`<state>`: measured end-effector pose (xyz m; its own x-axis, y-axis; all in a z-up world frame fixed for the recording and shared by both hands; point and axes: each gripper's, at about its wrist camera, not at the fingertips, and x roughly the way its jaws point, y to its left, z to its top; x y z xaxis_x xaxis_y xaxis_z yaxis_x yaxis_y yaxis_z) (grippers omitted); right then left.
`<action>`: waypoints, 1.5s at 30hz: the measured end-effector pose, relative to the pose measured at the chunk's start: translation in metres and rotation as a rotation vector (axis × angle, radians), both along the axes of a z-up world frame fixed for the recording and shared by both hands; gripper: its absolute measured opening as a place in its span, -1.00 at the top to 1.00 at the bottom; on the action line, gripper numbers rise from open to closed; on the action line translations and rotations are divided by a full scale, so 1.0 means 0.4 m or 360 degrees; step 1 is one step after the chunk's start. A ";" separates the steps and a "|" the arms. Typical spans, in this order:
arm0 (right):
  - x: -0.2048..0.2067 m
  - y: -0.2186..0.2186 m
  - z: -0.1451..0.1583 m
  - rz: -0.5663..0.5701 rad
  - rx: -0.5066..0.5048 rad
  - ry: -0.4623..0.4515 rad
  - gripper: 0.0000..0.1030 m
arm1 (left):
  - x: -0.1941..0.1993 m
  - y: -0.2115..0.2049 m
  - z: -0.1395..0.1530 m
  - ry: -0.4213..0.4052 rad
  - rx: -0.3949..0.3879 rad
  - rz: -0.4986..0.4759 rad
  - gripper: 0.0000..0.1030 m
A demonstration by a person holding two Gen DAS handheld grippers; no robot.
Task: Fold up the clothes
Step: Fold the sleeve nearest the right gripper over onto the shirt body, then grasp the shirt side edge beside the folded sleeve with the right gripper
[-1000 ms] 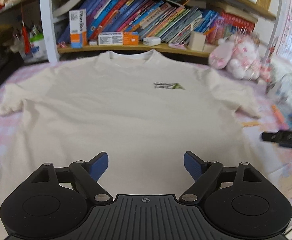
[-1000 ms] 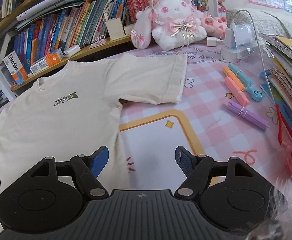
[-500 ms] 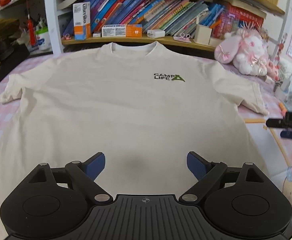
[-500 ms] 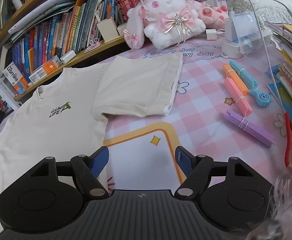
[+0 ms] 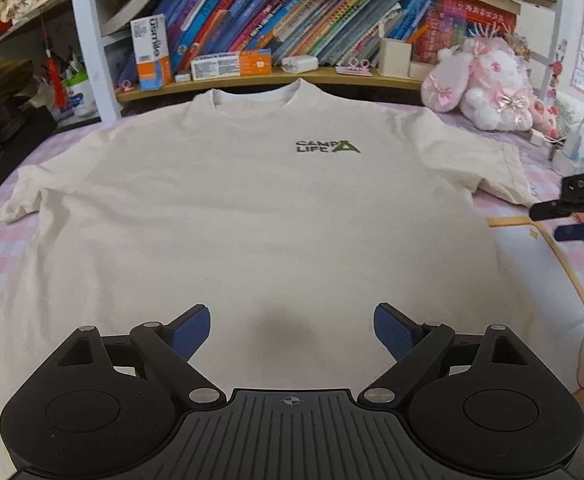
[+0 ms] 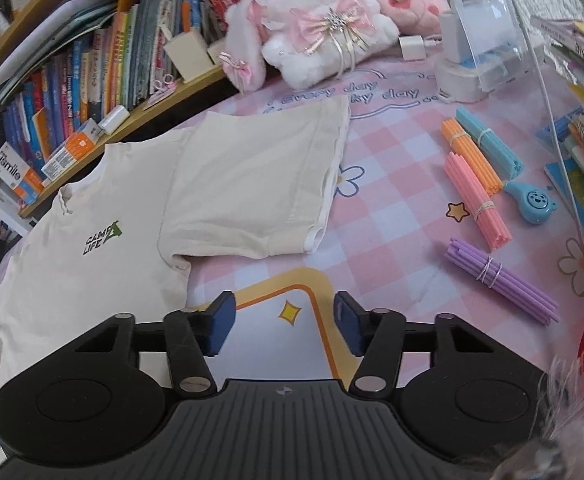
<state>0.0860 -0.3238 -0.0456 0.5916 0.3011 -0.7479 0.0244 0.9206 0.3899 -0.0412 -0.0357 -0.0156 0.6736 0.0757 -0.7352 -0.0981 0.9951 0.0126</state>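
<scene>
Right tool [image 6: 284, 322] narrower, apparently empty.

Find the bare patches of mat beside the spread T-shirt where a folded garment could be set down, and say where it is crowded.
Free: the white, yellow-bordered patch of mat between the T-shirt and the purple stick bundle, under the open right tongs; also pink check between the sleeve and the orange sticks. Crowded: the stick bundles, blue whistle, charger, plush rabbit.
</scene>
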 end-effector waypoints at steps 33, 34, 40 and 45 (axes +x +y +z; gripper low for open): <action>0.093 -0.003 0.039 -0.0025 0.0009 -0.0327 0.60 | -0.022 0.018 0.010 0.0022 0.0094 -0.0068 -0.77; 0.095 -0.005 0.038 -0.0028 0.0012 -0.0307 0.60 | -0.020 0.018 0.008 0.0024 0.0094 -0.0075 -0.77; 0.106 -0.024 -0.001 -0.0119 0.0094 -0.0064 0.29 | -0.014 0.011 0.005 0.0032 0.0104 -0.0110 -0.77; 0.076 -0.061 -0.020 -0.0285 0.0355 0.0119 0.21 | -0.012 0.017 0.005 0.0036 0.0113 -0.0092 -0.77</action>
